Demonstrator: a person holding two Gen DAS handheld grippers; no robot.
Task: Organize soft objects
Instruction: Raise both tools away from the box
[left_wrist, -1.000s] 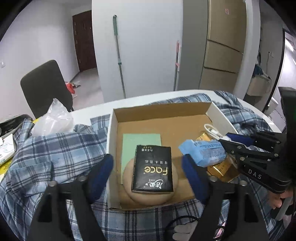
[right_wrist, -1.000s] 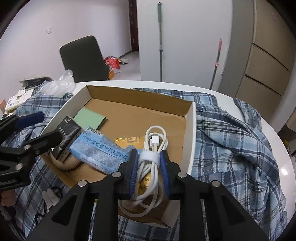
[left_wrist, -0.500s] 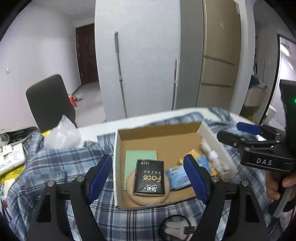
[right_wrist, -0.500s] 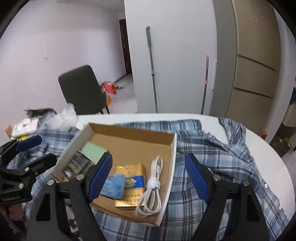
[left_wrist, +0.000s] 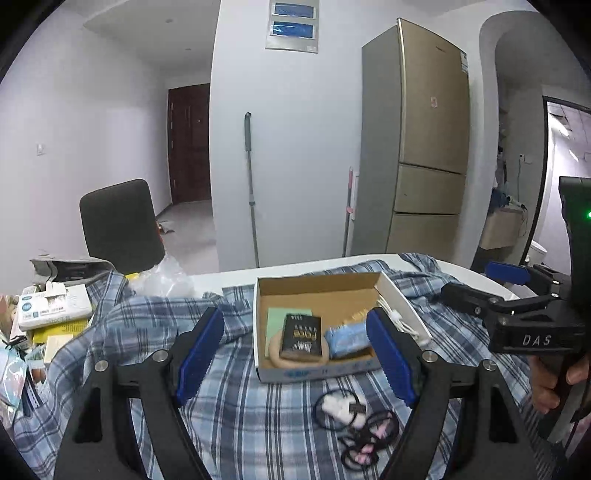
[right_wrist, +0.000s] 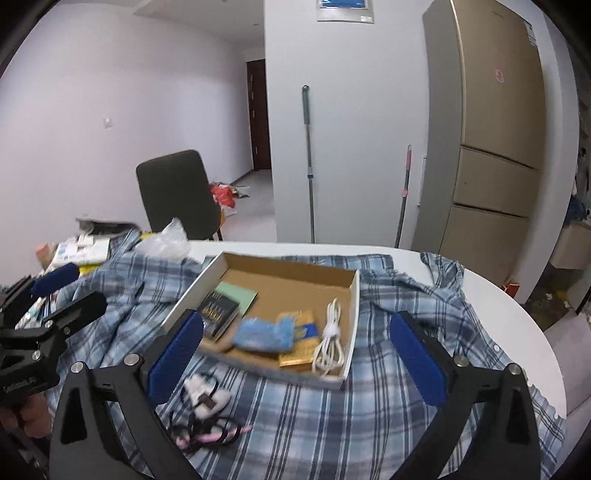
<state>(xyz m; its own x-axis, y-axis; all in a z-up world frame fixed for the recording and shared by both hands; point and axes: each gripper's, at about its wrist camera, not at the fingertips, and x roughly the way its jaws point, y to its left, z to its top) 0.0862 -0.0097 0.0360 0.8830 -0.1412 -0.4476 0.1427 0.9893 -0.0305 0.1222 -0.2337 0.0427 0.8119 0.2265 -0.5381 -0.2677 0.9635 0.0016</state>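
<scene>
An open cardboard box (left_wrist: 317, 371) (right_wrist: 352, 295) sits on a blue plaid shirt (left_wrist: 243, 417) (right_wrist: 388, 406) on a white table. In it lie a green pad (left_wrist: 277, 319), a black tissue pack (left_wrist: 301, 336) (right_wrist: 218, 314) on a tan round cushion (left_wrist: 275, 349), a blue tissue pack (left_wrist: 347, 338) (right_wrist: 262, 334), a gold packet (right_wrist: 301, 345) and a coiled white cable (right_wrist: 328, 347). Hair ties with a white fluffy piece (left_wrist: 354, 424) (right_wrist: 207, 410) lie in front of the box. My left gripper (left_wrist: 295, 358) and right gripper (right_wrist: 295, 358) are open, empty, pulled back above the shirt.
Papers, small boxes and a plastic bag (left_wrist: 166, 277) crowd the table's left end. A dark chair (left_wrist: 120, 225) stands behind the table. A mop (left_wrist: 251, 192) leans on the wall, and a fridge (left_wrist: 417, 147) stands at the right. The table's right edge (right_wrist: 543, 350) is bare white.
My right gripper let go of the white cable, opened wide and drew back. My left gripper also drew back and up from the box. Both views now show the whole box.
</scene>
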